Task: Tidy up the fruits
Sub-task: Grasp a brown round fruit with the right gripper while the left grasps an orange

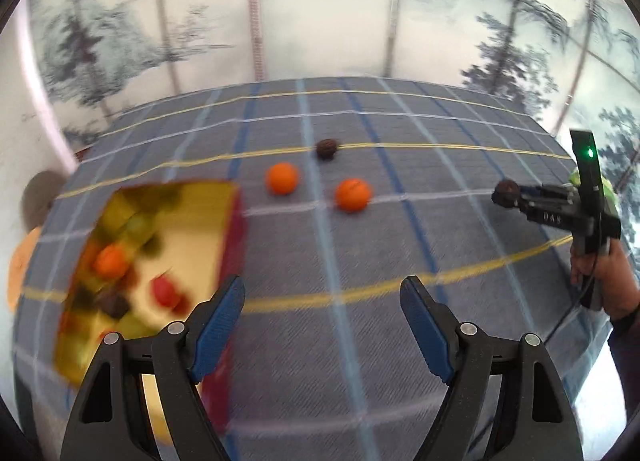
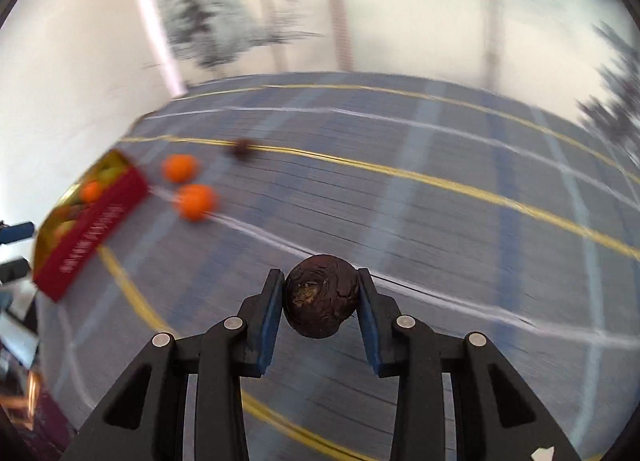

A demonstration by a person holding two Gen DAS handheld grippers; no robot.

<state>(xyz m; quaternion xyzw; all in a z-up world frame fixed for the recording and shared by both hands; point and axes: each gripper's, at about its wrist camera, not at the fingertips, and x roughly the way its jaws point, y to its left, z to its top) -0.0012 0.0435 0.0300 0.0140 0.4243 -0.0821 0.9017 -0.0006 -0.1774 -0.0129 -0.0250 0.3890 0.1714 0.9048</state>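
Observation:
My right gripper [image 2: 321,295] is shut on a dark brown wrinkled fruit [image 2: 321,295], held above the checked cloth; the left wrist view shows the same gripper [image 1: 508,193] and fruit [image 1: 506,192] at the right. My left gripper [image 1: 322,315] is open with nothing between its blue pads, just right of a gold-lined red box [image 1: 192,229] that holds an orange, a red fruit and dark fruits. On the cloth lie two oranges [image 1: 282,178] [image 1: 353,194] and another dark fruit [image 1: 326,149]. The right wrist view, blurred, shows the box [image 2: 90,221], the oranges [image 2: 180,167] [image 2: 196,201] and the dark fruit [image 2: 242,149].
A blue-grey checked tablecloth [image 1: 400,241] with yellow and white lines covers the table. Behind it stands a pale wall with painted pine trees [image 1: 100,49]. A person's hand [image 1: 608,273] holds the right gripper at the right edge. An orange stool-like shape [image 1: 20,261] sits off the table's left side.

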